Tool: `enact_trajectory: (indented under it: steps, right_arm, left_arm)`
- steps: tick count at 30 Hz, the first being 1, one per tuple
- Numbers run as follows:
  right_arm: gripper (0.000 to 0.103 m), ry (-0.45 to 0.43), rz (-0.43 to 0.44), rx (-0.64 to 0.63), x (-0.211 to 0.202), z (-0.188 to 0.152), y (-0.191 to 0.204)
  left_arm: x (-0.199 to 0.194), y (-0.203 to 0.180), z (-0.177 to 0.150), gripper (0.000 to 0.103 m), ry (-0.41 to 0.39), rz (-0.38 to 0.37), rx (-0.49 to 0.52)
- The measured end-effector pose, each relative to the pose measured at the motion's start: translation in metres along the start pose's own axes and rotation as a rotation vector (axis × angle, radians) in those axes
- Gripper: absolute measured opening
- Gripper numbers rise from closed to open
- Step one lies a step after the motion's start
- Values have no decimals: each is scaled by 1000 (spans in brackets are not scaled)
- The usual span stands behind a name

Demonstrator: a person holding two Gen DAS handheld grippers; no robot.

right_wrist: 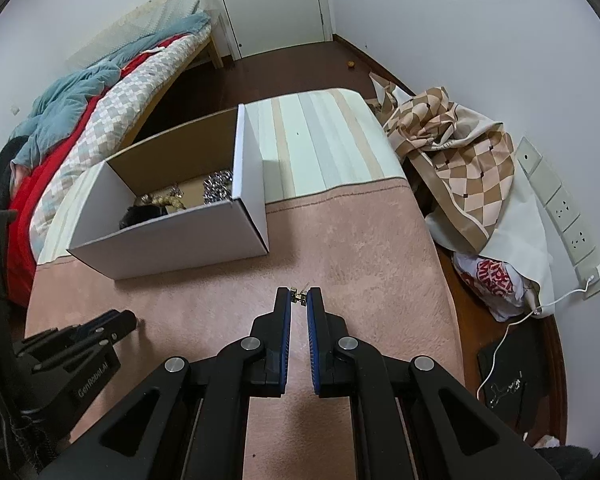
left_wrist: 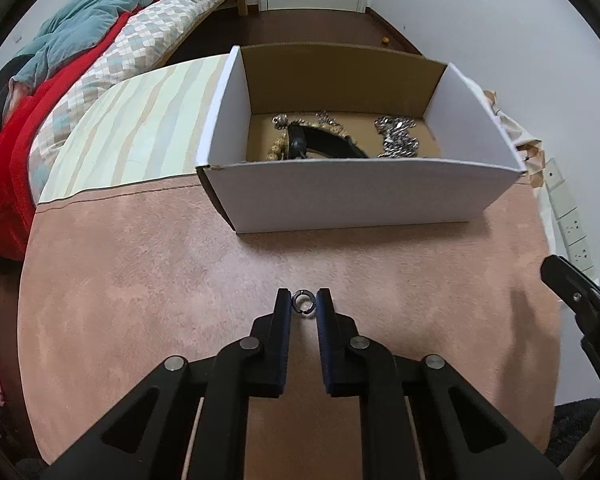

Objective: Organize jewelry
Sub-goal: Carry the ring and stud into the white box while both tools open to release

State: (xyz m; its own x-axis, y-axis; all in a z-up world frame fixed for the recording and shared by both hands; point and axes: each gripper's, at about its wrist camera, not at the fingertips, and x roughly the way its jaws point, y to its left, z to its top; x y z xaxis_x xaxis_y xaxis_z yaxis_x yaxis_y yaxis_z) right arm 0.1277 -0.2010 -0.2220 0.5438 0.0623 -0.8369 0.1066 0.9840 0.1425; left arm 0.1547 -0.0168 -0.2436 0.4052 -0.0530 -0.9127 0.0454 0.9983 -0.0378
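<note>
My left gripper (left_wrist: 303, 303) is shut on a small dark metal ring (left_wrist: 302, 301) just above the pink cloth (left_wrist: 180, 280). My right gripper (right_wrist: 299, 298) is shut on a small gold earring (right_wrist: 300, 296) above the same cloth (right_wrist: 360, 240). A white cardboard box (left_wrist: 356, 196) stands ahead, holding a silver chain (left_wrist: 398, 136), a gold beaded piece (left_wrist: 278, 148) and a black band (left_wrist: 320, 142). The box (right_wrist: 172, 240) is to the front left in the right wrist view. The right gripper's tip (left_wrist: 572, 292) shows at the right edge of the left wrist view; the left gripper (right_wrist: 100, 332) shows low left in the right wrist view.
A striped cloth (right_wrist: 320, 140) lies beyond the pink cloth. A bed with red and teal bedding (left_wrist: 80, 64) is on the left. Checkered fabric and a bag (right_wrist: 460, 168) lie to the right by a wall socket strip (right_wrist: 560, 208). A door (right_wrist: 272, 4) is at the back.
</note>
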Motion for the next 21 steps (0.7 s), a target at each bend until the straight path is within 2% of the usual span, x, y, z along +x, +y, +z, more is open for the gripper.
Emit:
enact_trajectory:
  steps: [6,11,16,21]
  right_arm:
    - [9,-32,37,-2,-22,8,5]
    - [9,-73,81,-11,-44,25,12]
    - [9,-104,131,-42,-60,56,27]
    - [9,-69,186,-72,-48,100,42]
  left_arm:
    - [-39,-8,1,10,-55,-30,6]
    - [-76,-13,14,10,-117,-52,14]
    - [-100,-7,52,10,-174,-74,17]
    - [-97,4,99,10,-183,-88,15]
